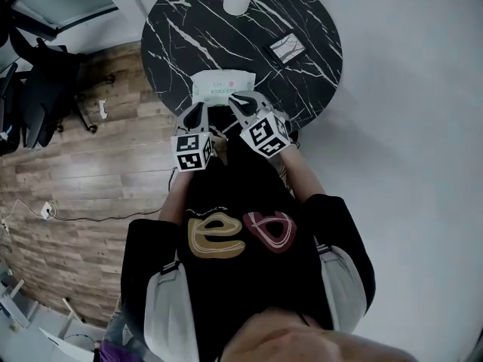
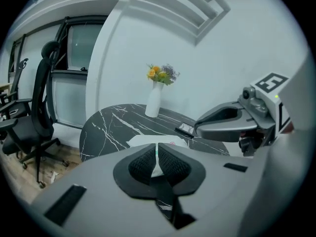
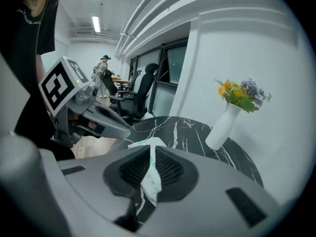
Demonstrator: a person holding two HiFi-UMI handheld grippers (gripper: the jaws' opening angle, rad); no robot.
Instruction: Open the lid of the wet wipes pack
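Wet wipes pack [image 1: 223, 87]: 1, lying flat at the near edge of the round marble table [image 1: 181, 29]. 2 grippers meet it. The right gripper [image 3: 149, 154] pinches a white, green-dotted edge of the pack. The left gripper [image 2: 156, 149] has its jaws drawn to a slit (white shows through). 1 vase [image 2: 153, 98] stands behind. The lid is hard to make out.
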